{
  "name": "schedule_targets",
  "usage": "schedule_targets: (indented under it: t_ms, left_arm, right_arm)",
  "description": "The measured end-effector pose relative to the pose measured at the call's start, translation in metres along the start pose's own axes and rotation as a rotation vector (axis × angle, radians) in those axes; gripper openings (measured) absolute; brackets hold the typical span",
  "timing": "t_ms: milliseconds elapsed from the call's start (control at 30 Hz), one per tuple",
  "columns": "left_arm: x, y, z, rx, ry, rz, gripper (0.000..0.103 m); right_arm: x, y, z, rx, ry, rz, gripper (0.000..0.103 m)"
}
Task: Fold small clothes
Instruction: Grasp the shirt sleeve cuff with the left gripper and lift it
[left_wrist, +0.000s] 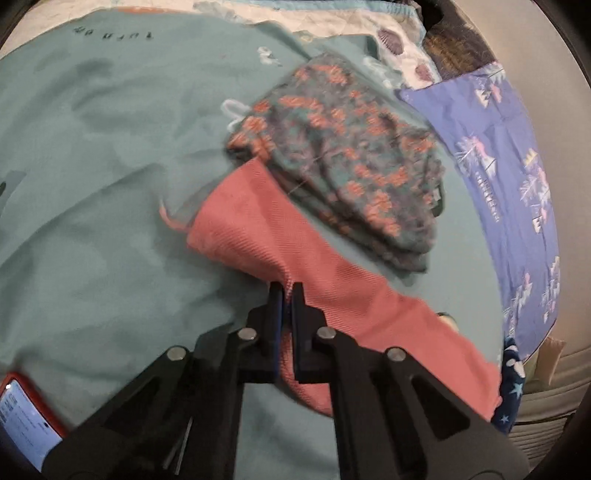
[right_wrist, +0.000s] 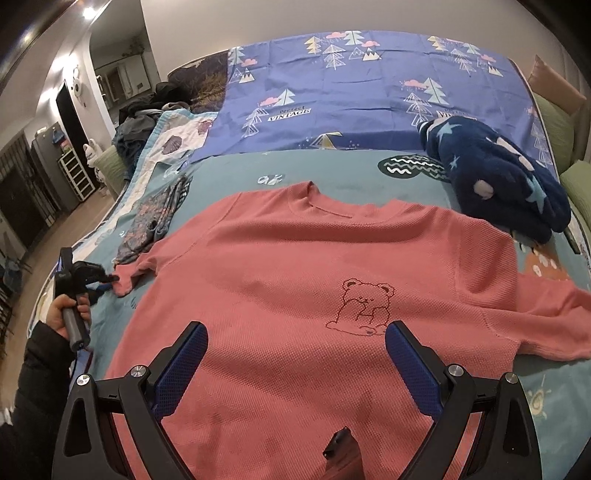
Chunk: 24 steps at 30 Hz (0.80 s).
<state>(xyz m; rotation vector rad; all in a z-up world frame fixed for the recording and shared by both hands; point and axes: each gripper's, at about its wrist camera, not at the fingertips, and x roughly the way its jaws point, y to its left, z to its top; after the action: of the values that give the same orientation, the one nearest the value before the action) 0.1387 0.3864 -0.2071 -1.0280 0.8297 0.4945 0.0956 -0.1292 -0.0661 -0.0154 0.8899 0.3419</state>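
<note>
So the pink shirt (right_wrist: 295, 295) is flat on the bed (right_wrist: 236, 173), face up, and the left gripper (left_wrist: 287, 291) is clamped on its sleeve (left_wrist: 258, 229) while the right gripper (right_wrist: 295, 354) hovers wide open over the chest. Looks like the first fold, so next I'd swing that sleeve in across the body. Plenty of bare shirt to land on, but the floral clothes (left_wrist: 343, 158) lie right against the sleeve and the navy fleece (right_wrist: 498, 177) sits near the far shoulder.

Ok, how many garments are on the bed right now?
3. The pink sweater lies spread flat in the middle, its sleeve pinched by the left gripper; the floral piece sits beyond that sleeve; the navy star fleece lies opposite. The far pile may hide more.
</note>
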Motion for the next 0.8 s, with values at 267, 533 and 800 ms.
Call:
schedule_targets:
  t_ms: [267,533,800]
  left_arm:
    - [-0.092,-0.145,-0.039,0.408,-0.202,-0.193,0.005]
    - [-0.157,-0.286,-0.168,0.901,-0.216,-0.434,0.005]
    - [-0.122,-0.326,-0.304,1.125,0.086,-0.554,0.005]
  right_arm:
    - [-0.004,-0.019,-0.001,0.056,-0.012,-0.015,0.099]
    - [-0.021,-0.054,-0.006,0.159,-0.04,-0.045,0.099]
    - [-0.036,-0.087,-0.011,0.242,-0.061,-0.031,0.099]
